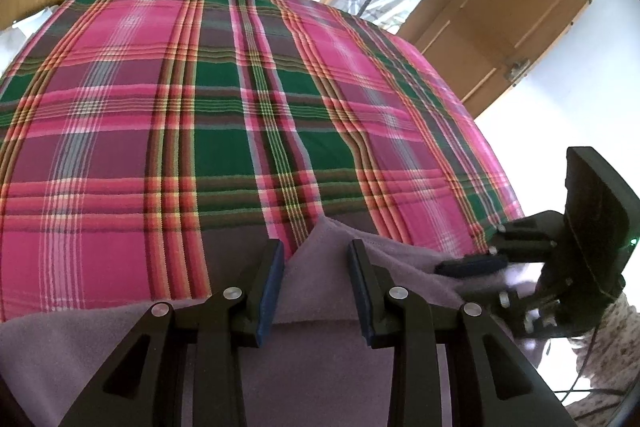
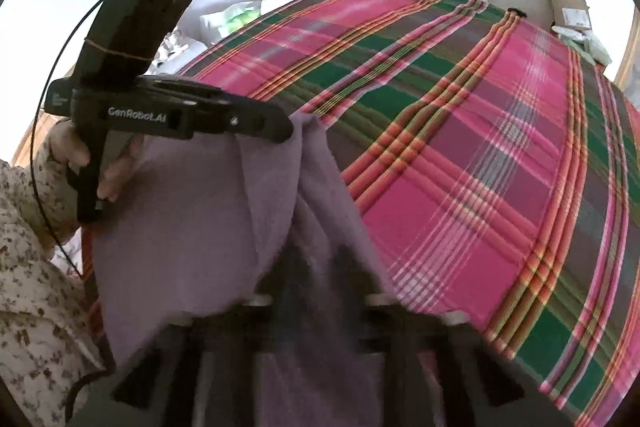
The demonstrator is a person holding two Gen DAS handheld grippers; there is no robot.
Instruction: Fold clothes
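Purple fleece garment (image 1: pixel 320 307) — left gripper's (image 1: pixel 316 287) fingers (image 1: pixel 270 291) parted around it.

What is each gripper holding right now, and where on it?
Left gripper is open around the purple cloth, not clamping. Right gripper pinches its edge.

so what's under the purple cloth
The plaid bedspread lies under the purple cloth wherever its edges show. Whatever sits beneath the cloth's middle is covered.
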